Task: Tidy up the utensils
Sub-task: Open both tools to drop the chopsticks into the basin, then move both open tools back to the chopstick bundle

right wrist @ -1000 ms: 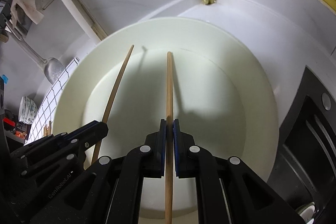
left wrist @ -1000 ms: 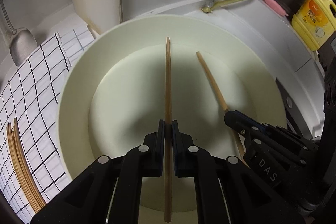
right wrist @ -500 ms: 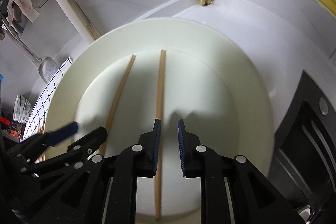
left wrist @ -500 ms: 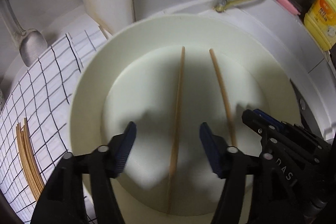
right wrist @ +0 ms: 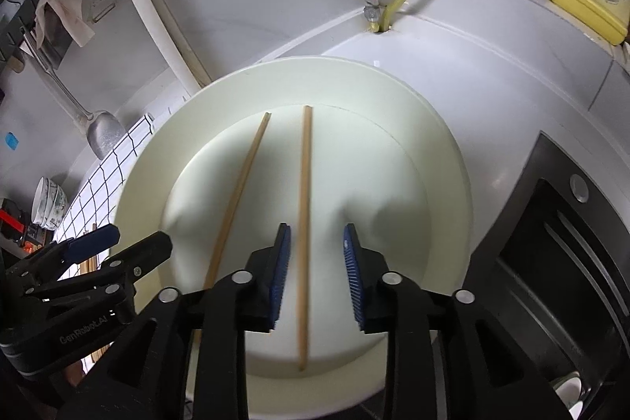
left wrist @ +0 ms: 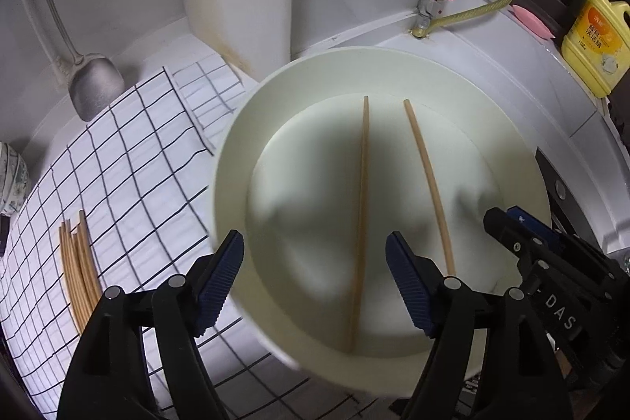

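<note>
1. Left wrist view: our left gripper hangs over the near rim of the wide cream basin, its jaws opening wide and gripping nothing. One chopstick shows in the gap between the pads but lies free on the basin floor, running from near rim toward far rim. The second chopstick lies just beside it, nearer the basin's right side, the two apart and nearly parallel. Our right gripper shows at the lower right, over the basin's right rim.

2. Still in that view, a bundle of chopsticks waits on the checked cloth toward the counter's left edge, well apart from the basin. A metal spatula hangs at the back wall, and a yellow soap bottle stands at the counter's far right corner.

3. Right wrist view: our right gripper has its jaws opening, about half parted, with nothing gripped. The right-hand chopstick passes between the pads untouched, flat on the basin floor. The other chopstick lies to its left, angled slightly. The left gripper shows at the lower left.

4. We judge the step in hand to be the release: both chopsticks are set down in the basin.

5. Next we would lift clear of the basin, swing left to the bundle on the cloth, and close on single sticks; they are thin and lie tight together.
</note>
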